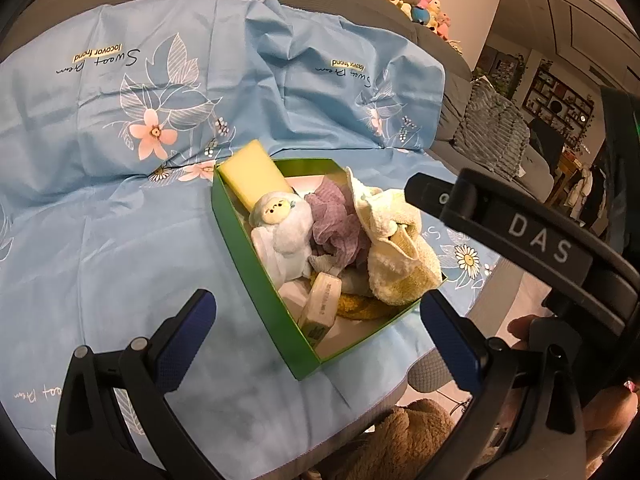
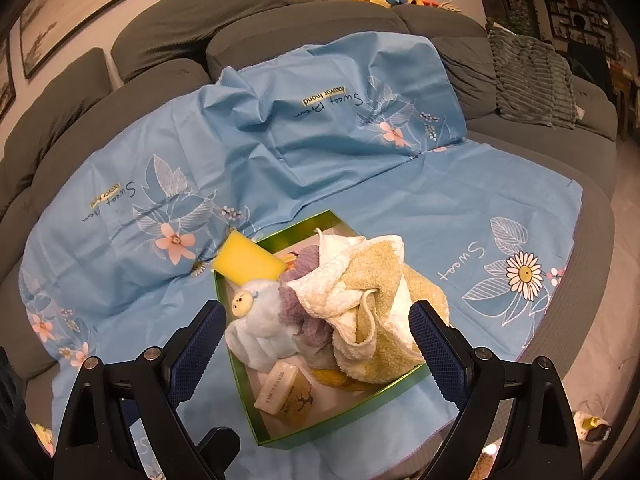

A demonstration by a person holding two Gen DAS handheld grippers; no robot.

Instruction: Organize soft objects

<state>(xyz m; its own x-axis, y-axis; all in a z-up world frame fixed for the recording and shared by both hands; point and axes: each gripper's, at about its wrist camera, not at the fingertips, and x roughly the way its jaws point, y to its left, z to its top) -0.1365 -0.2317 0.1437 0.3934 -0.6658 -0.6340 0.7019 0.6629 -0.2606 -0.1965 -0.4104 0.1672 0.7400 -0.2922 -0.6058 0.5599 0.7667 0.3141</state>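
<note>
Between right tongs: green box, seemingly below | both tongs spread, left tongs empty

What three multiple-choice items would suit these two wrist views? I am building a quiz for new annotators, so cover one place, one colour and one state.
1. Where does the yellow rectangular sponge sit?
A. Propped in a far corner of the green cardboard box
B. On the grey sofa back
C. Under the blue floral cloth

2. What colour is the crinkled mesh bath pouf?
A. Red
B. Purple
C. Black

3. What state is the right gripper in?
A. Shut on the cream and yellow terry towel
B. Shut on the sponge
C. Open, holding nothing

Key:
1 A, the sponge leans over the box's far rim.
2 B, lilac mesh shows between the pale blue plush toy and the towel.
3 C, its blue pads stand wide apart, either side of the box contents.
</note>
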